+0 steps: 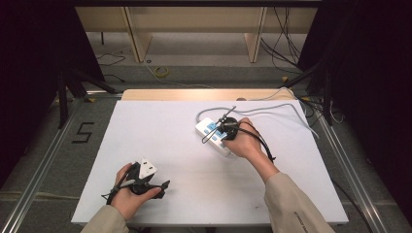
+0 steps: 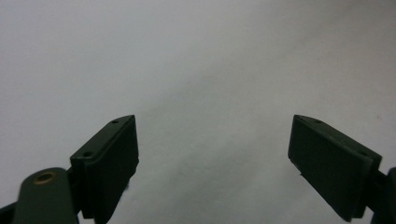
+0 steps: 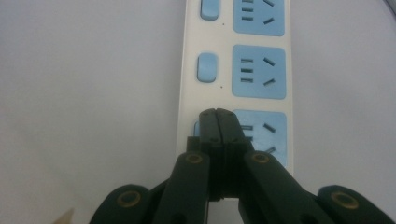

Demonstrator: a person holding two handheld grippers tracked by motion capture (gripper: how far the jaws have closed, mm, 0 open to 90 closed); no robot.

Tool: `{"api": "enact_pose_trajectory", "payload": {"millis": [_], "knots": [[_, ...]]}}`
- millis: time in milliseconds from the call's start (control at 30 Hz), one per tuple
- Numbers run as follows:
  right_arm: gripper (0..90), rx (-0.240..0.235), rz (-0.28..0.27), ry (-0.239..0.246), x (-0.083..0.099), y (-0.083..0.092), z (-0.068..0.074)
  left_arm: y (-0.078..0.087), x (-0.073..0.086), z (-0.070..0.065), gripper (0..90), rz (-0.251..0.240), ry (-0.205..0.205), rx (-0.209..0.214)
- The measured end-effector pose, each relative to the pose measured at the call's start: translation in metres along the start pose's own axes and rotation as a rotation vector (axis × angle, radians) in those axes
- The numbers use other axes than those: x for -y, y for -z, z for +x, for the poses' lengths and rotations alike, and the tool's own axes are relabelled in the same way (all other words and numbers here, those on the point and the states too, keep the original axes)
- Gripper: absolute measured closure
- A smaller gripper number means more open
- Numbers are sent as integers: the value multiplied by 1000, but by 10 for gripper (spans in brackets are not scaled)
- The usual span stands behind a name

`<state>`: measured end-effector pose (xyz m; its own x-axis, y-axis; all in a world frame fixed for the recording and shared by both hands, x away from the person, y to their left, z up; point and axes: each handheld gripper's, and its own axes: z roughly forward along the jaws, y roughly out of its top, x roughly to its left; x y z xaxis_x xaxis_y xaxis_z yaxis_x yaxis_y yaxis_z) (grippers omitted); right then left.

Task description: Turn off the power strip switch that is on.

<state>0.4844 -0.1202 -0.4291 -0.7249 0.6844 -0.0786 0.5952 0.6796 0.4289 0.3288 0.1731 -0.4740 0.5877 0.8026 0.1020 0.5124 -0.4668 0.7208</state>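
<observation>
Tips of the right gripper (image 3: 218, 114), jaws pressed together holding nothing, sit over the nearest blue rocker switch (image 3: 198, 128) of the white plastic power strip (image 3: 236, 70), whose long axis runs straight ahead, while the left gripper (image 2: 212, 154) idles wide open, empty.

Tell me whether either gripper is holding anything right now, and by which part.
Nothing is held. The right gripper is shut with nothing between its jaws, its tip over a blue switch on the power strip. The left gripper is open over the bare table.
</observation>
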Motion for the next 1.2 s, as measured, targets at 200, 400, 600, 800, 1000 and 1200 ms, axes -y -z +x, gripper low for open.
{"api": "enact_pose_trajectory", "payload": {"millis": [200, 400, 600, 800, 1000, 1200], "knots": [[900, 2, -1, 2, 3, 5, 0, 0, 0, 0, 159, -1, 1, -2], [900, 2, -3, 5, 9, 11, -3, 0, 0, 0, 159, 0, 1, -3], [900, 4, -4, 0, 16, 17, -4, 0, 0, 0, 159, -1, 3, -4], [900, 0, -22, -5, 21, 23, -5, 0, 0, 0, 159, -2, 4, -4], [900, 0, -25, -7, 29, 27, -7, 0, 0, -1, 159, 0, 6, -3], [900, -3, -24, -8, 35, 29, -8, 0, 0, -1, 159, -2, 9, -4]]}}
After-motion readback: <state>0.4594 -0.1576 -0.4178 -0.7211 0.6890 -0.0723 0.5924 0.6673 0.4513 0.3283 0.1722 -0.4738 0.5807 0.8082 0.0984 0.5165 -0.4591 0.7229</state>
